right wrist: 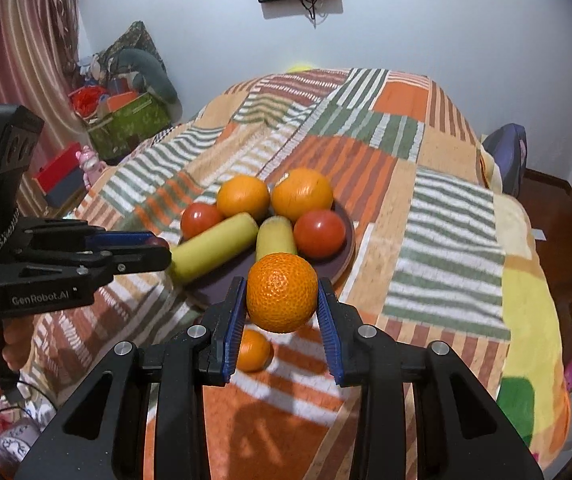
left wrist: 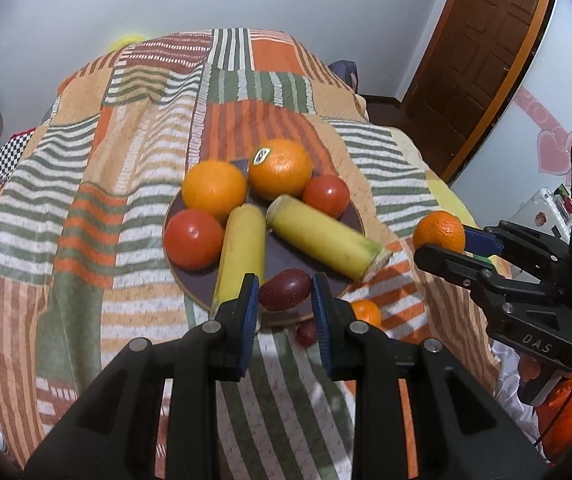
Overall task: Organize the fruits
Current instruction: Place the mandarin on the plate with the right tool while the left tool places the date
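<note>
We lower the right claw (right wrist: 282, 300), clamping the tangerine (right wrist: 281, 292), onto the plate's (right wrist: 348, 256) near rim; the left claw (left wrist: 286, 292) (straddling a plum (left wrist: 285, 289)) waits.

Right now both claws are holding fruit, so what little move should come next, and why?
Probably the right claw should carry its bumpy orange tangerine forward and set it on the bare near part of the dark round plate. The tangerine is gripped above the striped blanket, just short of the plate. The left claw grips a dark red plum over the plate's near edge.
</note>
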The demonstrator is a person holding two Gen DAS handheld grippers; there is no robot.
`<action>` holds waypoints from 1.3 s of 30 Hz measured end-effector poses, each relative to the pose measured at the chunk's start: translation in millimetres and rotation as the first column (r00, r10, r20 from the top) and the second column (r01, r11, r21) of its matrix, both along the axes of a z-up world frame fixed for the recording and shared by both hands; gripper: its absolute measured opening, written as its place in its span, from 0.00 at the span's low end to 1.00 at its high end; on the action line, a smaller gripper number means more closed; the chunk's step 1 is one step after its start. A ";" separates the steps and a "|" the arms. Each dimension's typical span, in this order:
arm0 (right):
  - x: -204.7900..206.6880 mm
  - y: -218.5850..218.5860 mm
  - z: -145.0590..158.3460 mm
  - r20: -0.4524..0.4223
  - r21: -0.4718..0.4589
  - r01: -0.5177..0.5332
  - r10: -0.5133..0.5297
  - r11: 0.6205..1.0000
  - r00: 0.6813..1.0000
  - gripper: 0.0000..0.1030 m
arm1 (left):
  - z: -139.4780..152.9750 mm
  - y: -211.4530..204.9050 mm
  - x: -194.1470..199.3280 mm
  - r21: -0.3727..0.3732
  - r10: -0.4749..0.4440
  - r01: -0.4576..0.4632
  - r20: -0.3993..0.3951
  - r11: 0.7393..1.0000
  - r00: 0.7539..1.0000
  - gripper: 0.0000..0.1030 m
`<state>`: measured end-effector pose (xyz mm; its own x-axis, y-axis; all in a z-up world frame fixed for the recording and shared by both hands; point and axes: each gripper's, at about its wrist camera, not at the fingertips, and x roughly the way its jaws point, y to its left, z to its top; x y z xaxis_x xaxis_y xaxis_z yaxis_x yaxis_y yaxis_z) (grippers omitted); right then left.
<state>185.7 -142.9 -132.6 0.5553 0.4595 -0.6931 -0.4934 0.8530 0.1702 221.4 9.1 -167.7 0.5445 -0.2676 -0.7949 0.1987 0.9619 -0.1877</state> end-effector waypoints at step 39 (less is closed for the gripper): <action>86.1 65.2 -37.2 -0.032 -0.066 -0.084 0.082 0.994 0.996 0.31 | -33.8 27.2 86.1 -0.025 0.065 -0.065 -0.021 0.998 0.998 0.26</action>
<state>271.7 -77.7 -169.8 0.4961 0.4548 -0.7396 -0.5584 0.8194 0.1294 307.4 36.3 -201.5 0.5454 -0.2529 -0.7991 0.1321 0.9674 -0.2160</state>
